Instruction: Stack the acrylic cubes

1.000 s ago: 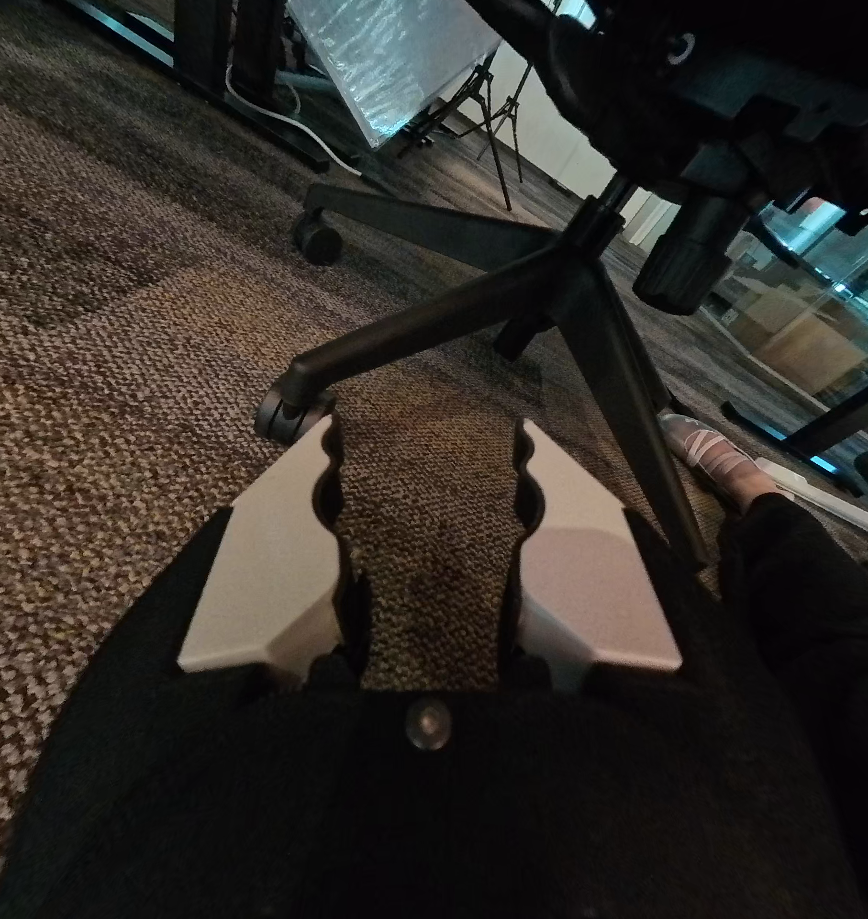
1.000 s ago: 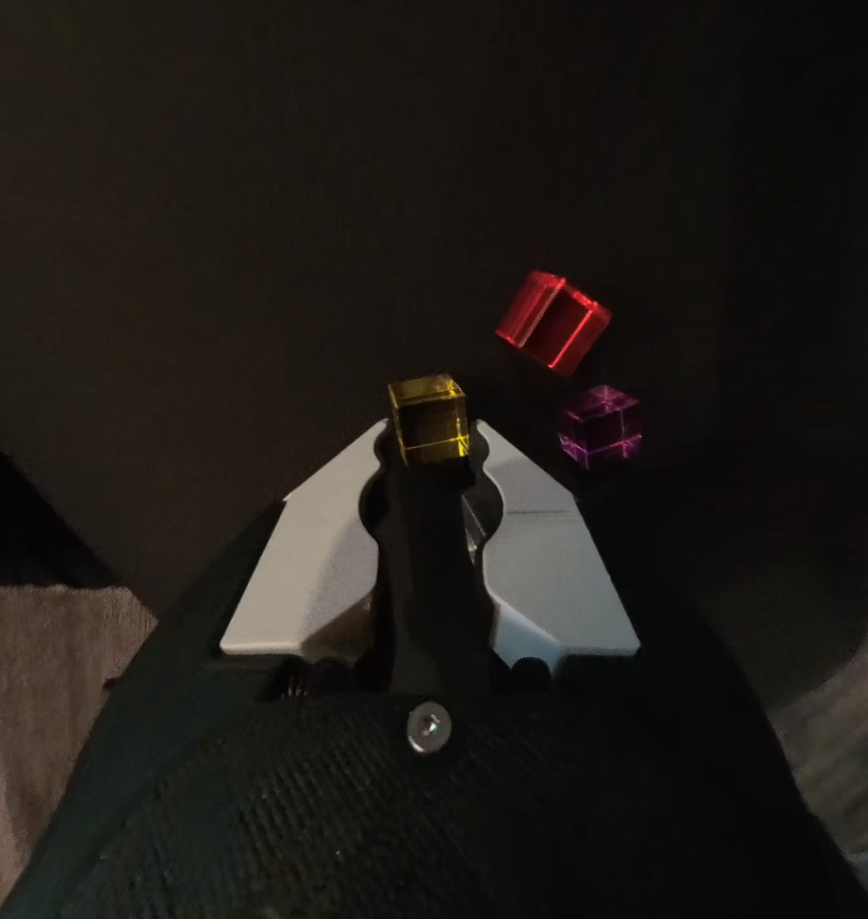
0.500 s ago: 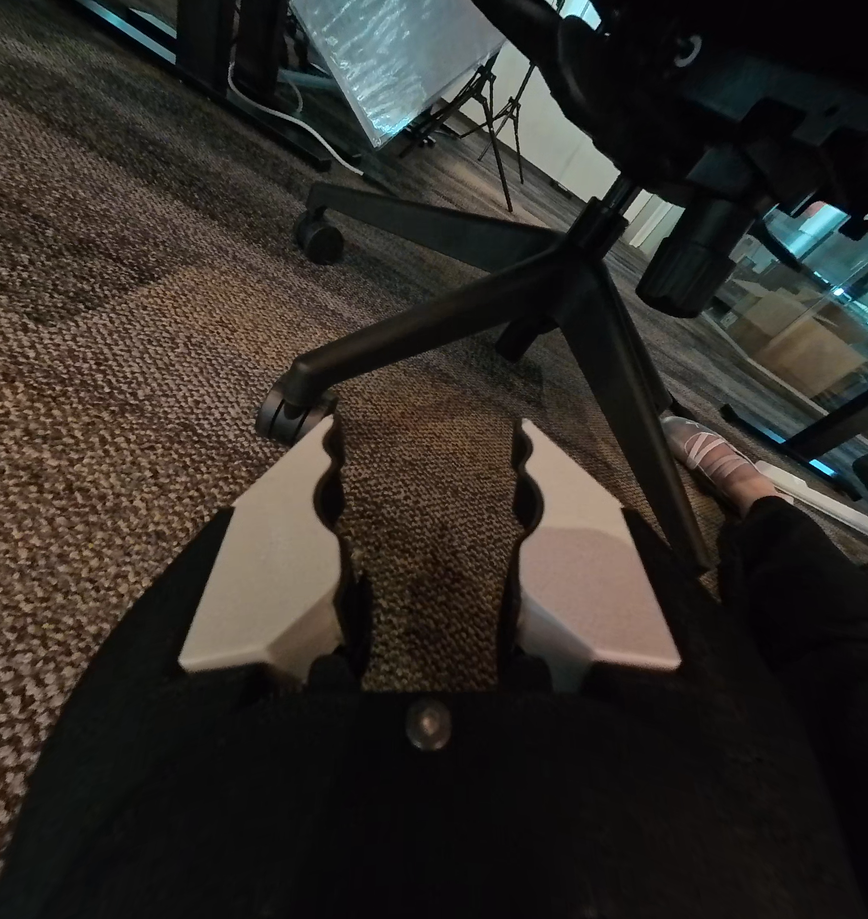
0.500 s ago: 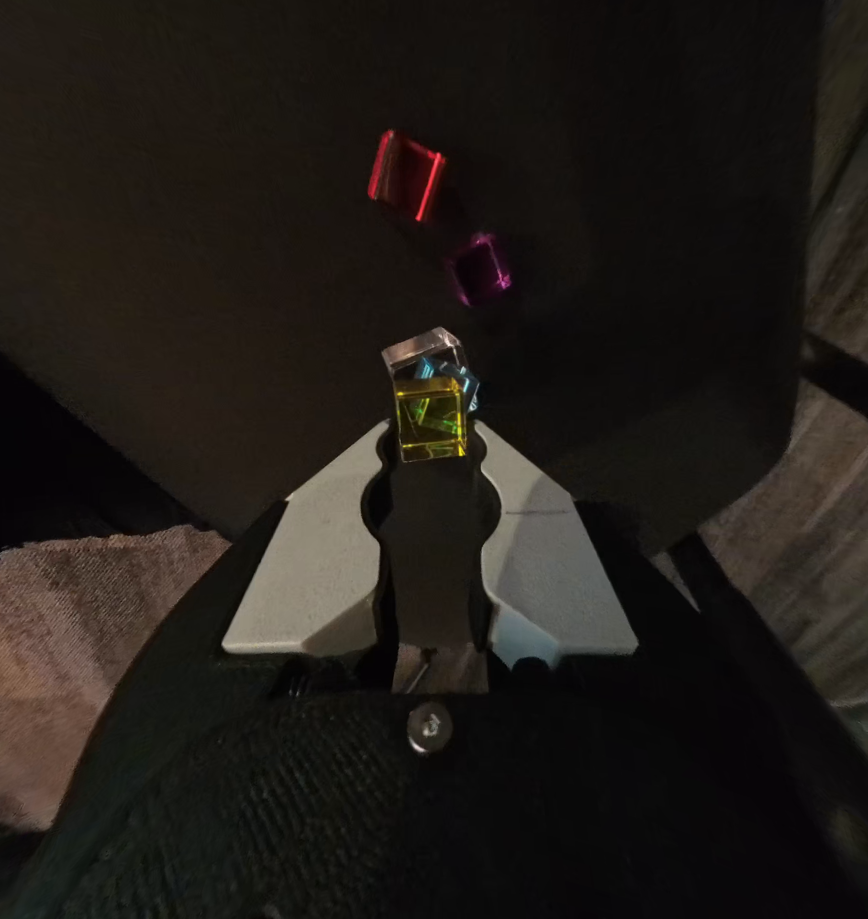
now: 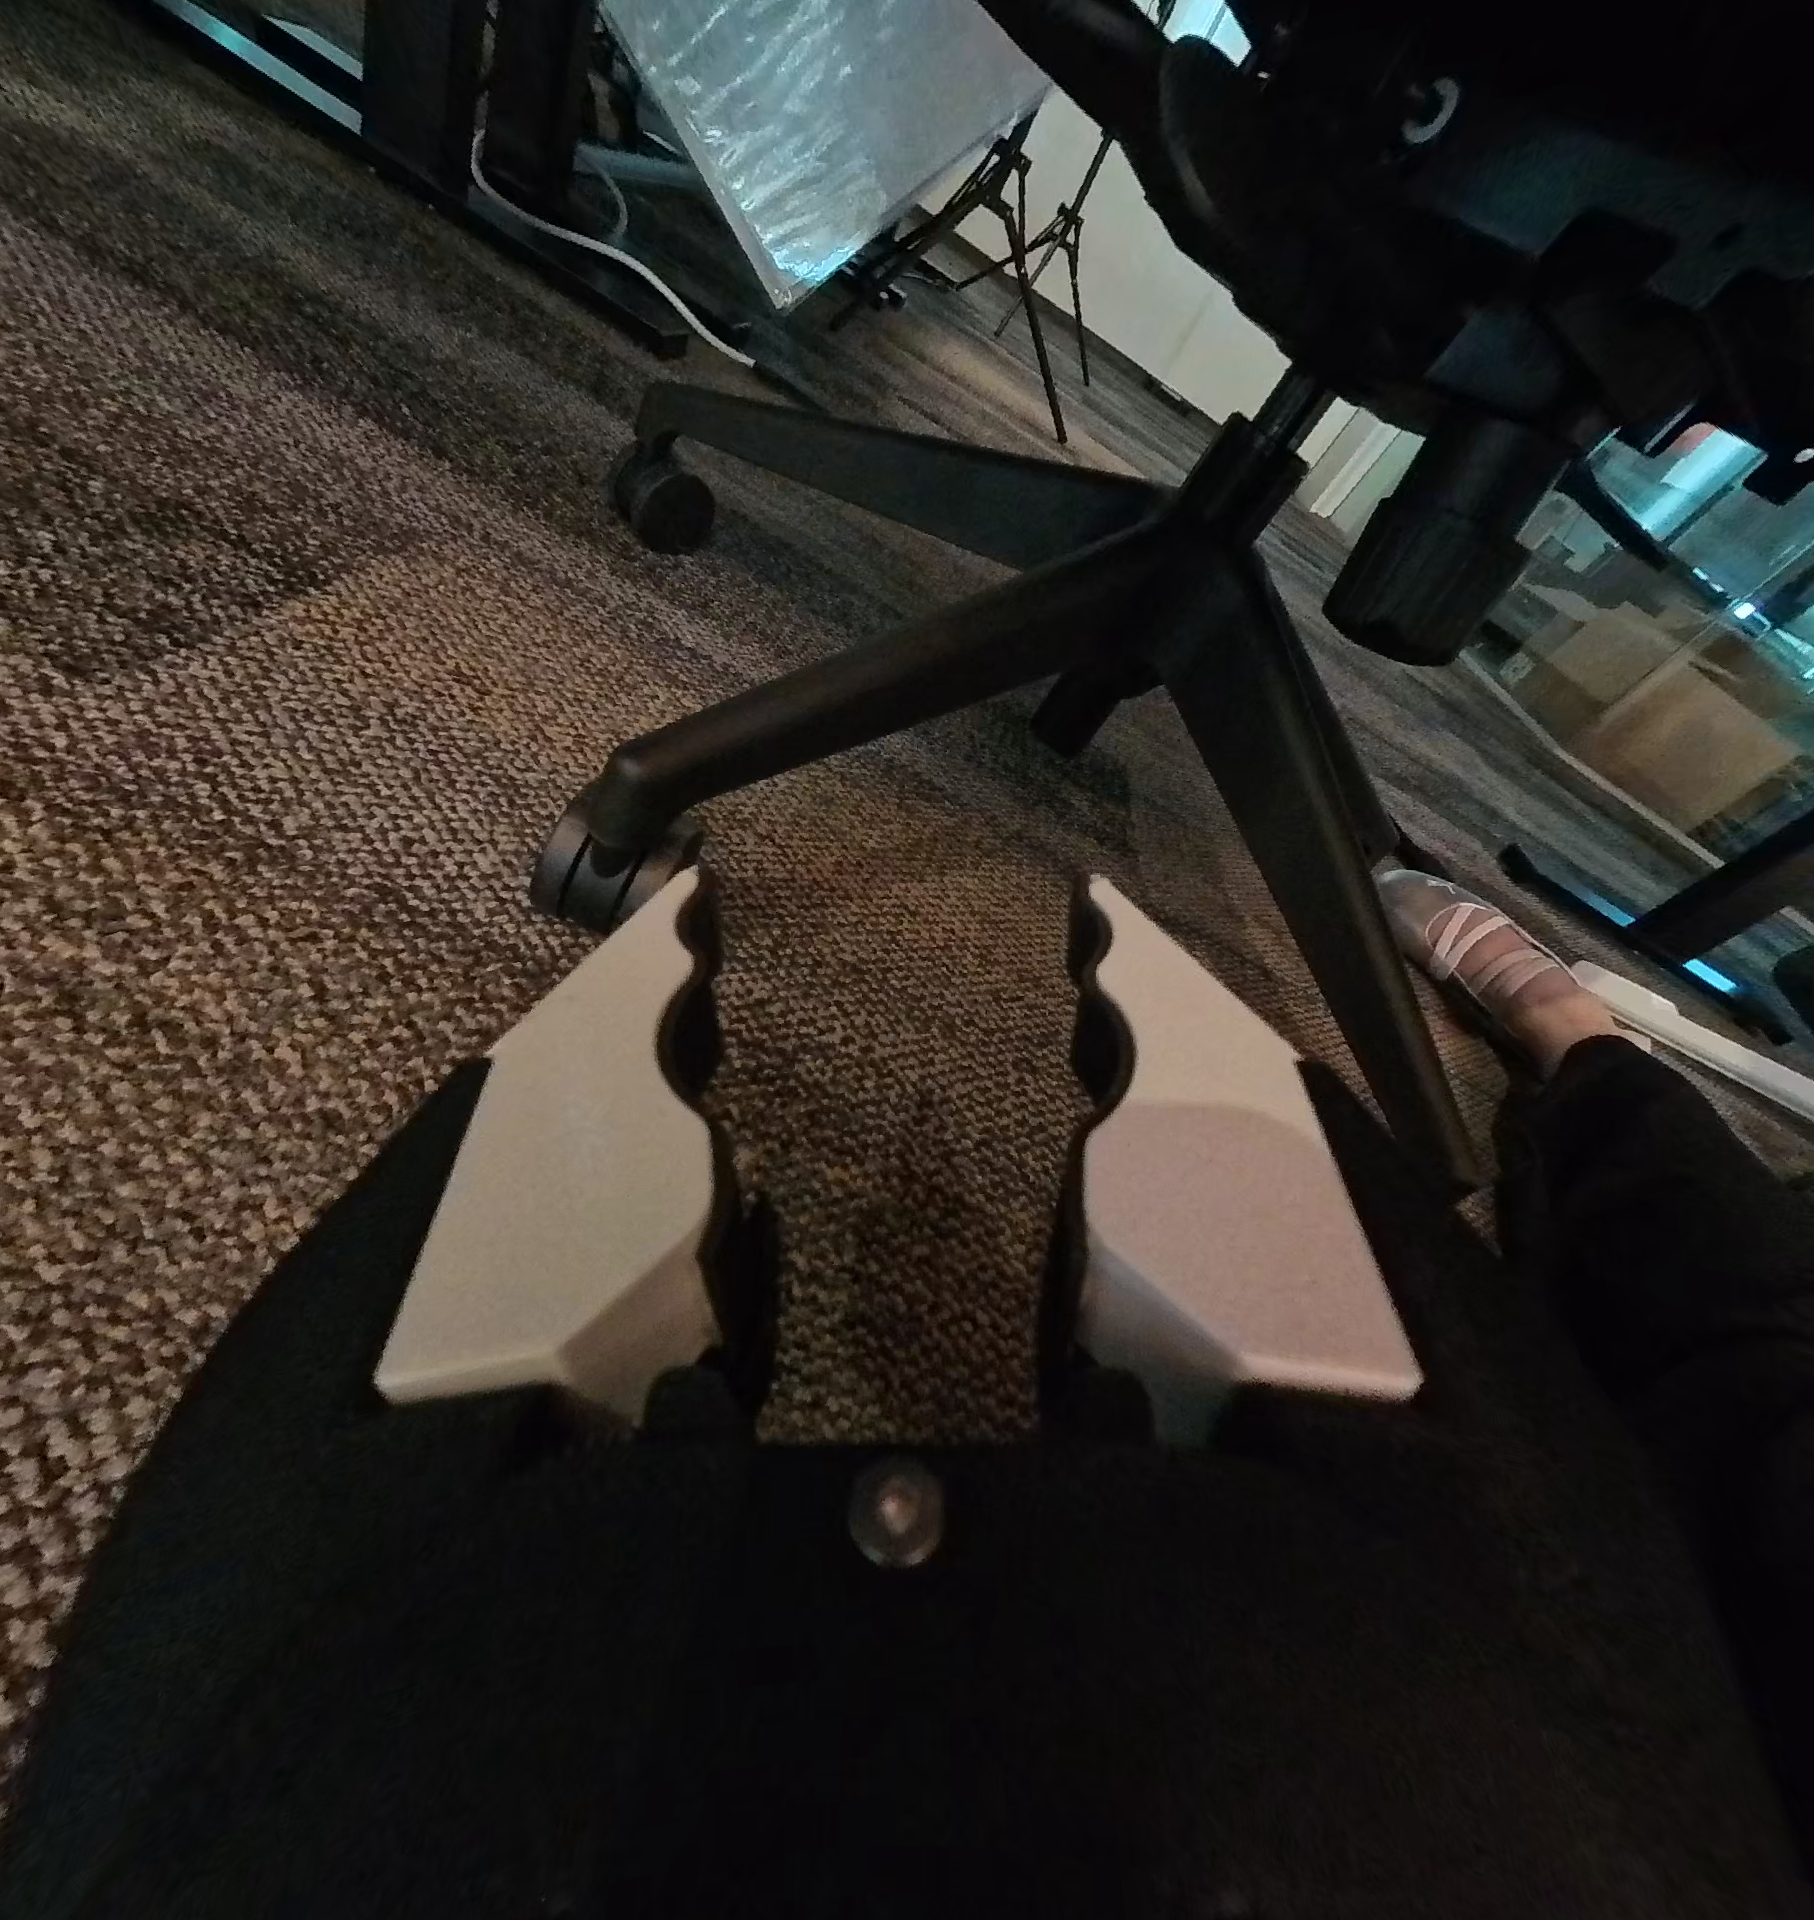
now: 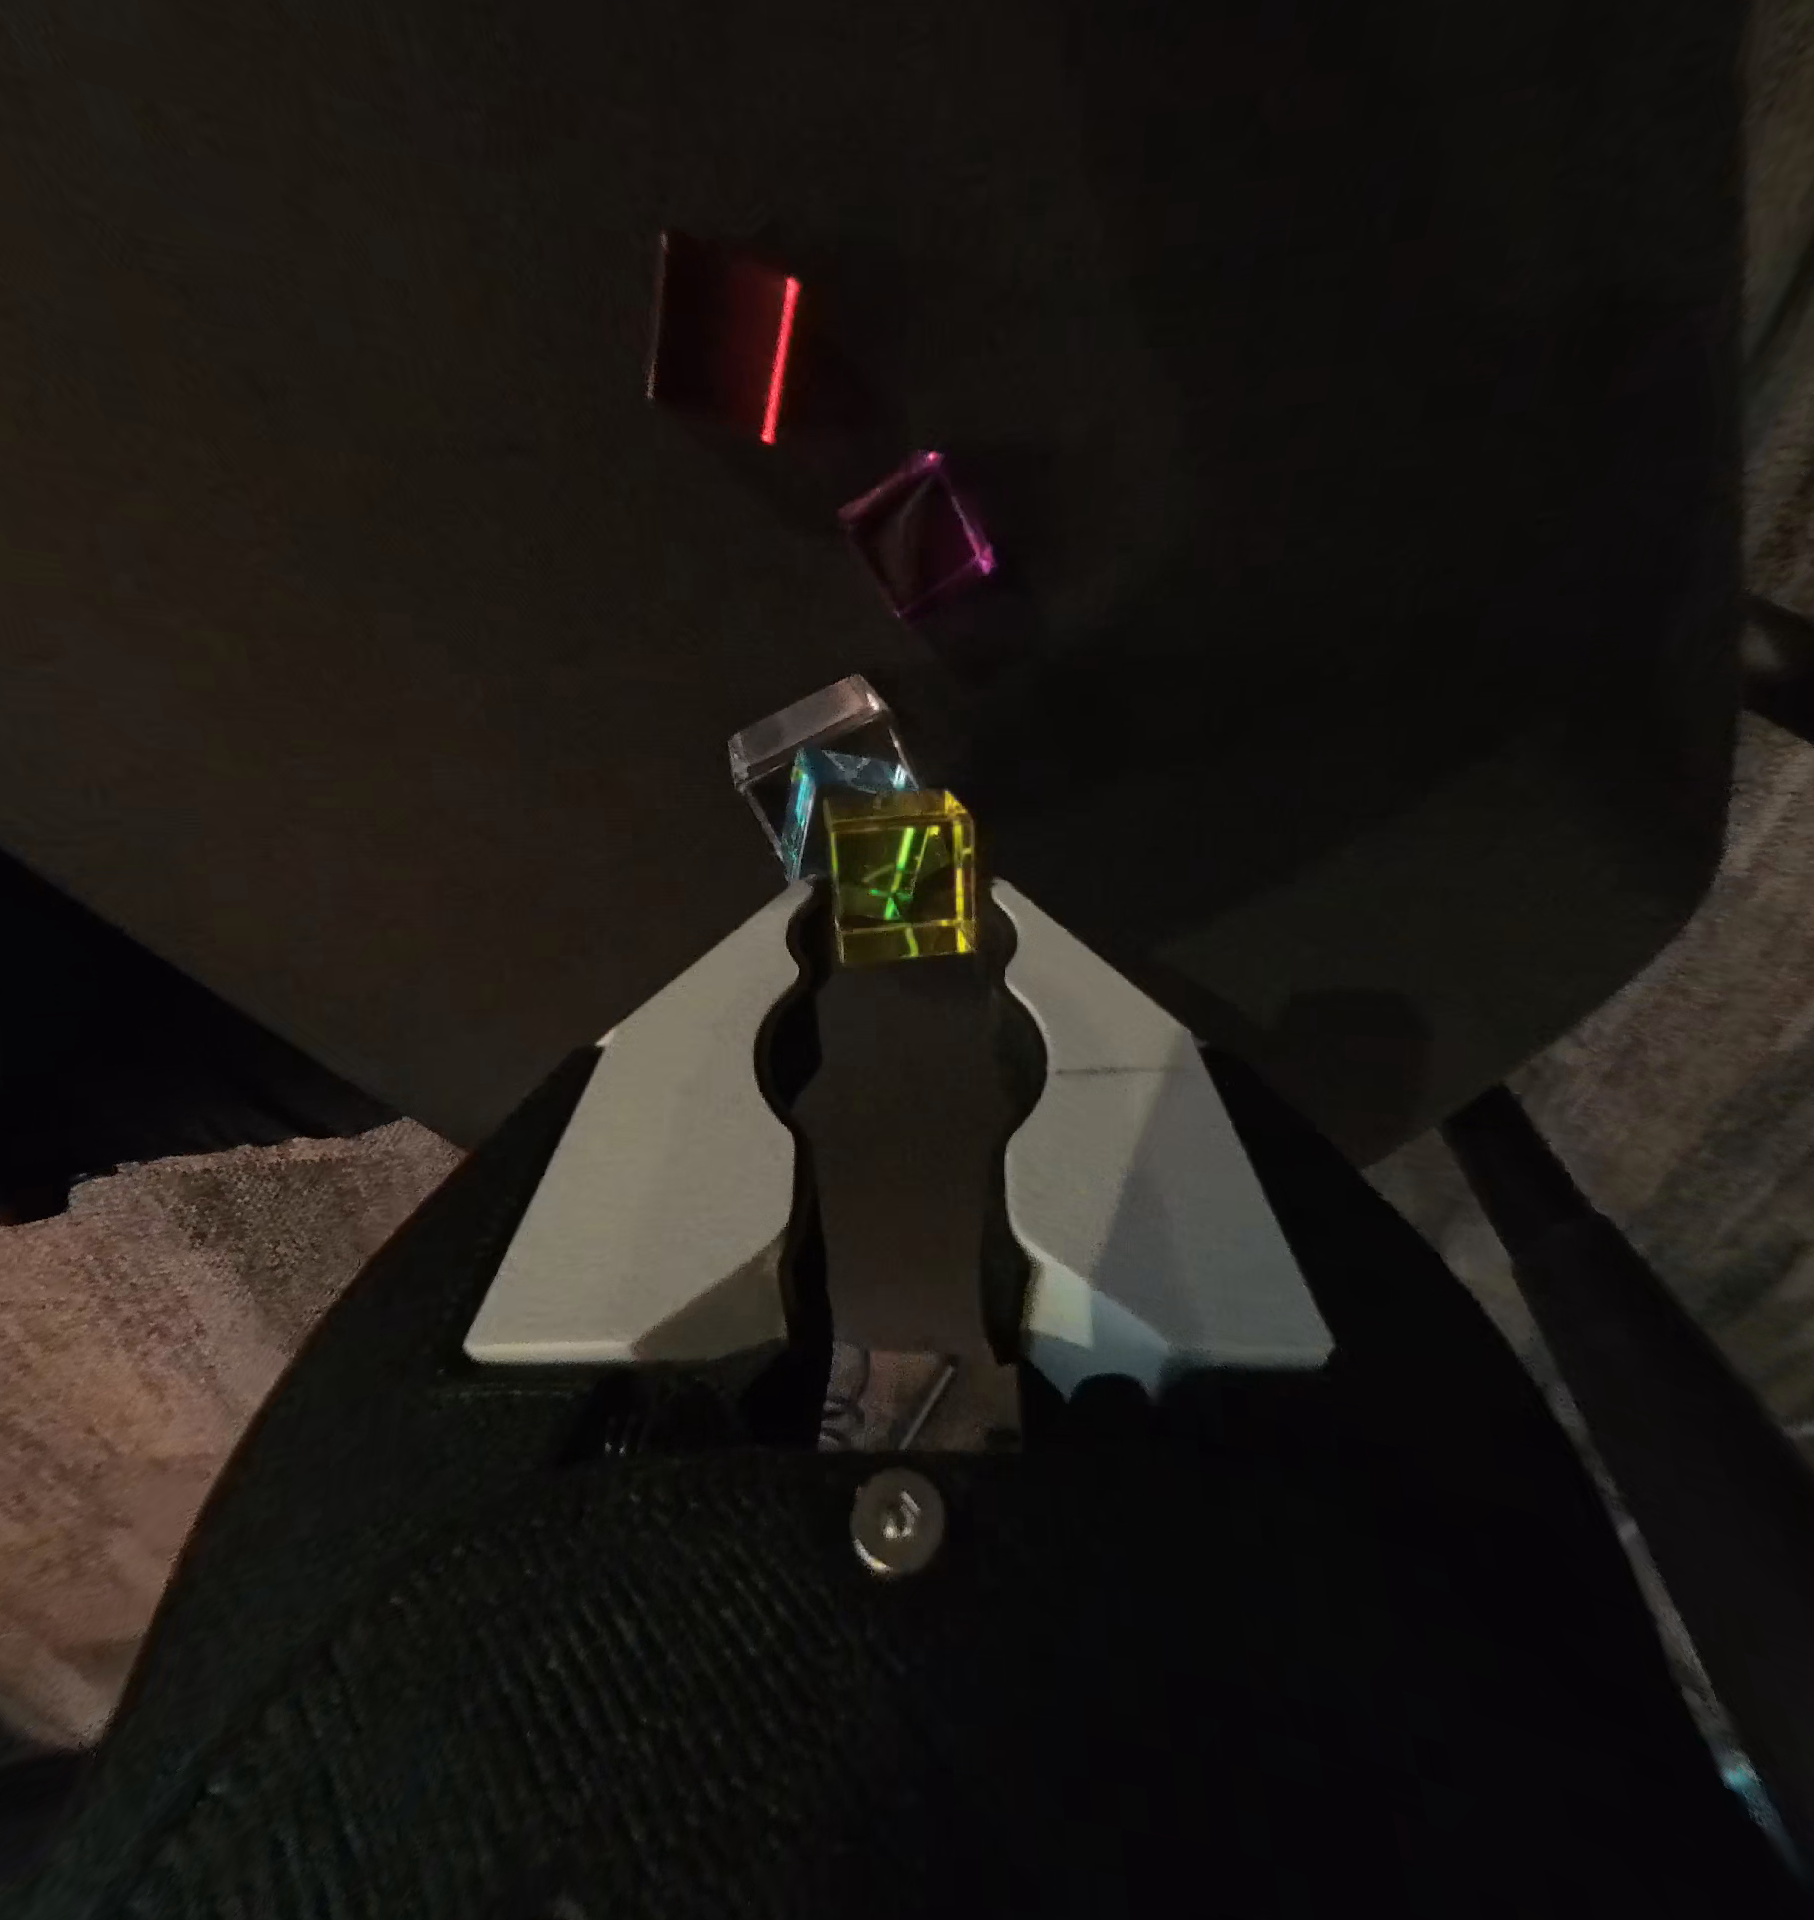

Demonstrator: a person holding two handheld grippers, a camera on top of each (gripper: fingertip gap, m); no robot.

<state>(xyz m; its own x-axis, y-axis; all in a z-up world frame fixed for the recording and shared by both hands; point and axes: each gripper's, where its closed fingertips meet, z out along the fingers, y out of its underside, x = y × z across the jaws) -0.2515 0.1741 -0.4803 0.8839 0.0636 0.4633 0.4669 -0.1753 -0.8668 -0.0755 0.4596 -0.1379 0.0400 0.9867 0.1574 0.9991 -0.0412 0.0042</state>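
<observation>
Over the dark seat surface point(image 6: 363, 416), the right gripper point(image 6: 903, 914) has a small translucent yellow cube point(image 6: 898, 883) between its grey fingertips point(image 6: 1069, 997), jaws narrowed to about the cube's width. The right pad sits against the cube's side; on the left a thin dark sliver shows, so full contact on that side is not certain. The cube rides at the very tips and stands proud of them.

Just behind it, overlapping it in view, a clear colourless cube point(image 6: 809, 738) with a blue cube point(image 6: 841, 774) close against it rests on the dark surface. Whether the yellow cube touches them cannot be told. Farther off lie a purple translucent cube point(image 6: 918, 535) and a red translucent block point(image 6: 721, 332), well apart from the fingers.

Judgement: the grip is shallow and the faces look smooth, so the hold seems easy to lose. Keep the squeeze even, keep the cube's faces flat to the pads, and move slowly near the clear and blue pair, which look easy to knock.

Below, the left gripper point(image 5: 892, 904) hangs over brown speckled carpet point(image 5: 207, 779), jaws wide apart with only carpet between them. Its left fingertip point(image 5: 612, 987) is near a black chair caster point(image 5: 596, 862); the black chair base point(image 5: 1225, 623) and a person's shoe point(image 5: 1474, 945) lie beyond.
</observation>
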